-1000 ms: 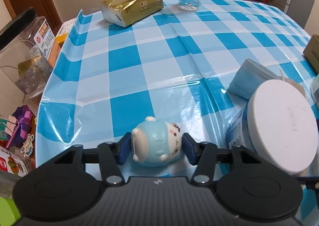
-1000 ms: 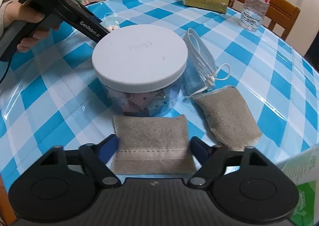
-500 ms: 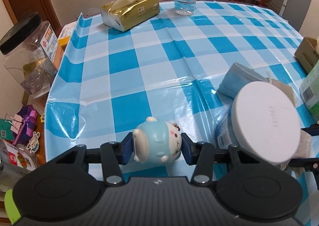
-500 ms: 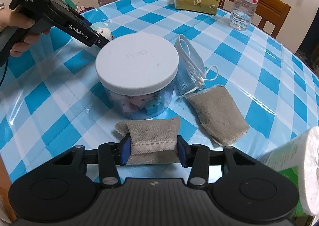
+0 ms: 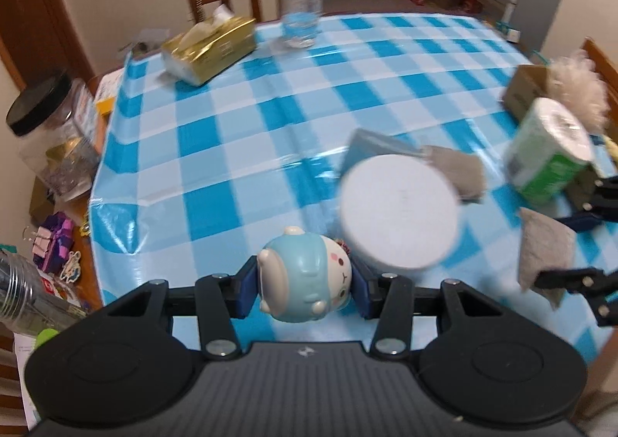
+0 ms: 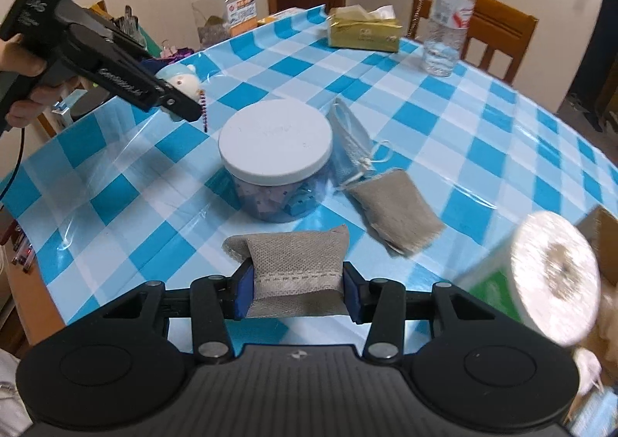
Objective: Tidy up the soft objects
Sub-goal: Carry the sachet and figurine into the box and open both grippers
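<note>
My left gripper [image 5: 303,288] is shut on a small blue-and-white plush toy [image 5: 305,278] and holds it above the table's near edge; the toy also shows in the right wrist view [image 6: 181,78]. My right gripper [image 6: 297,288] is shut on a grey fabric pouch [image 6: 295,263], lifted off the table; the pouch also shows in the left wrist view [image 5: 542,255]. A second grey pouch [image 6: 396,209] and a blue face mask [image 6: 347,139] lie beside a white-lidded jar [image 6: 276,151].
A blue checked cloth covers the table [image 6: 483,136]. A gold tissue pack [image 6: 363,31] and a water bottle [image 6: 448,16] stand at the far side. A paper roll in green wrap [image 6: 540,282] and a cardboard box [image 5: 527,93] are on the right. Chairs stand behind.
Both grippers have risen and pulled back, lifting the plush toy and the grey pouch off the table. The right gripper closed on the pouch within the last second.
</note>
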### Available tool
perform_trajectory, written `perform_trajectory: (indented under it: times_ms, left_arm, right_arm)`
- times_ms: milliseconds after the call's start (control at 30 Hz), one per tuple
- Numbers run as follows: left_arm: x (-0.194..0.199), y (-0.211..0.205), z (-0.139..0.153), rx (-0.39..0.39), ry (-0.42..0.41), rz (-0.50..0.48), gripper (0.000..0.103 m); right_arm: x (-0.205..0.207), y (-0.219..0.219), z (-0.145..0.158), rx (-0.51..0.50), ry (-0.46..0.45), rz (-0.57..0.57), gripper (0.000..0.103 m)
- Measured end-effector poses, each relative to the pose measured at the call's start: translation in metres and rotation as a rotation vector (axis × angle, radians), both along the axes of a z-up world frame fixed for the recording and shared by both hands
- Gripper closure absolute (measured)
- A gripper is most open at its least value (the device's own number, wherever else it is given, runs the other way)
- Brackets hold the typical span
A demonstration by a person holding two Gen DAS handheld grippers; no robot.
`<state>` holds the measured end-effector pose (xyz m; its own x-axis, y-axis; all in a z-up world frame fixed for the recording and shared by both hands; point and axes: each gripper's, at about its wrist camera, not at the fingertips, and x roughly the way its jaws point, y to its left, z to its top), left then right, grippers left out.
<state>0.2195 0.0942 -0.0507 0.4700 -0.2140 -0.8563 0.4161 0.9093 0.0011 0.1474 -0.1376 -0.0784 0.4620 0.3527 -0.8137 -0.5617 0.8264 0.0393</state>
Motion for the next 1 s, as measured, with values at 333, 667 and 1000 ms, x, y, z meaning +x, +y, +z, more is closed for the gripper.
perform_trajectory:
  times_ms: [333,667,1000]
  left_arm:
    - [-0.036,-0.068,0.039,-0.071,-0.009,-0.139,0.056]
    - [-0.056,-0.157,0.061,-0.112,-0.042,-0.270,0.056]
    - [-0.053,-0.255,0.082,-0.121,-0.091,-0.337,0.056]
  right_arm:
    - [-0.034,-0.067,0.037,-0.005,-0.048,-0.099,0.052]
    - [-0.049,-0.156,0.057,-0.042,-0.122,-0.235,0.052]
    - [-0.037,-0.232,0.054,-0.055,-0.163,-0.278,0.052]
